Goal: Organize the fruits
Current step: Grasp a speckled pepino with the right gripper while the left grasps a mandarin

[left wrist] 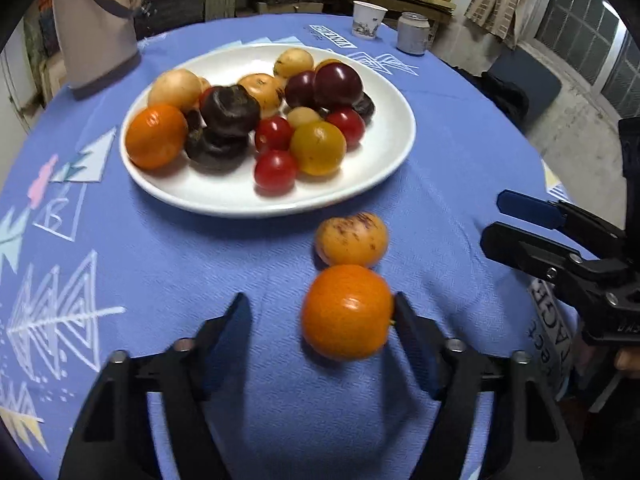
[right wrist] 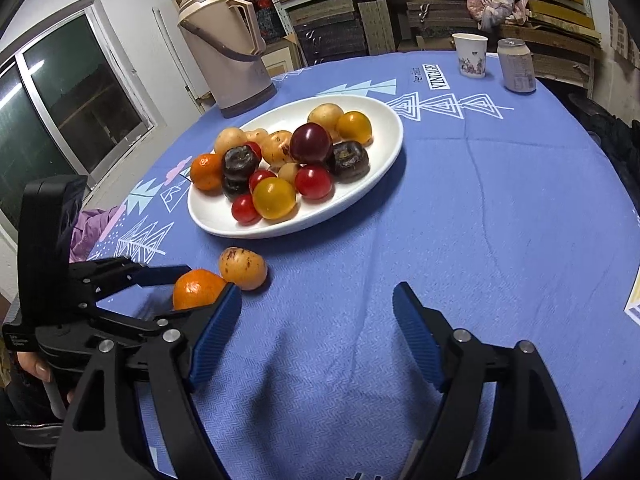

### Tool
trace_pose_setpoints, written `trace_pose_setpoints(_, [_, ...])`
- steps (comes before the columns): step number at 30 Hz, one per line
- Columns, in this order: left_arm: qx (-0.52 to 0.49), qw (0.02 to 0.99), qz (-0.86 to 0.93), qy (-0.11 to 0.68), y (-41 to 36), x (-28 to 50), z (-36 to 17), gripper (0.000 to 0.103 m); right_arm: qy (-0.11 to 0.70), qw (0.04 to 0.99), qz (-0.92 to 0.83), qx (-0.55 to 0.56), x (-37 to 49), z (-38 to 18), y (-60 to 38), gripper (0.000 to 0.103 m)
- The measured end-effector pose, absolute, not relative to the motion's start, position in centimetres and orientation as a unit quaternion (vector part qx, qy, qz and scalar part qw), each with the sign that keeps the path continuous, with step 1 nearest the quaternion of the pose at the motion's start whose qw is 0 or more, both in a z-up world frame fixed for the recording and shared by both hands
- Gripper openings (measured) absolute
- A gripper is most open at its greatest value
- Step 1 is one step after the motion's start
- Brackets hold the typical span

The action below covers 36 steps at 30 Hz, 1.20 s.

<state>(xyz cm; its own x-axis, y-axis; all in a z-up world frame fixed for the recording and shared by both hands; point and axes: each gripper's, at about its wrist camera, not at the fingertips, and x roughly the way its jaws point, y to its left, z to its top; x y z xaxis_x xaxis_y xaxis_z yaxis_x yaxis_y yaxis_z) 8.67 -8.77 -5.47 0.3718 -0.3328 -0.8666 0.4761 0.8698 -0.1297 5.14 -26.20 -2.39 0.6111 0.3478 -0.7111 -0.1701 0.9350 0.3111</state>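
A white plate (left wrist: 384, 160) holds several fruits: oranges, yellow, red, dark purple and brown ones. It also shows in the right wrist view (right wrist: 352, 208). On the blue cloth in front of it lie an orange (left wrist: 346, 312) and a spotted yellow fruit (left wrist: 352, 239), touching each other. My left gripper (left wrist: 320, 316) is open around the orange, whose right side touches the right finger. In the right wrist view the orange (right wrist: 196, 289) and the spotted fruit (right wrist: 243, 267) lie at the left. My right gripper (right wrist: 318, 308) is open and empty over bare cloth.
A beige thermos (right wrist: 228, 52) stands at the table's far left. A paper cup (right wrist: 471, 55) and a can (right wrist: 517, 66) stand at the far edge. The right gripper (left wrist: 532, 220) shows at the right of the left wrist view.
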Motion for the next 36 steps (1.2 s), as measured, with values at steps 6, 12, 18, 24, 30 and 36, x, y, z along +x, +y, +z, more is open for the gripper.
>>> trace_pose_setpoints(6, [0.092,0.818,-0.278,0.495,-9.2,7.8,-5.5,0.044,0.421,0.891,0.149,0.084,5.4,-2.6,-24.8,0.078])
trace_pose_setpoints(12, [0.088,0.831,-0.255,0.487,-7.4,7.4,-4.9,0.043,0.423,0.894,0.131,0.060,6.1,-2.7,-23.0,0.080])
trace_pose_setpoints(18, [0.063,0.844,-0.228,0.481,-3.4,7.1,-4.2,0.043,0.434,0.884,0.170,0.028,6.5,-3.3,-19.2,0.080])
trace_pose_setpoints(24, [0.052,0.846,-0.217,0.484,-2.1,7.2,-4.4,0.043,0.434,0.878,0.202,-0.009,6.1,-3.9,-15.9,0.080])
trace_pose_setpoints(30, [0.046,0.845,-0.206,0.491,-1.2,7.6,-4.9,0.043,0.450,0.872,0.189,-0.017,7.6,-4.9,-14.6,0.064])
trace_pose_setpoints(36, [0.044,0.846,-0.203,0.491,-0.6,7.6,-5.2,0.043,0.460,0.869,0.181,-0.010,8.3,-5.6,-14.5,0.042])
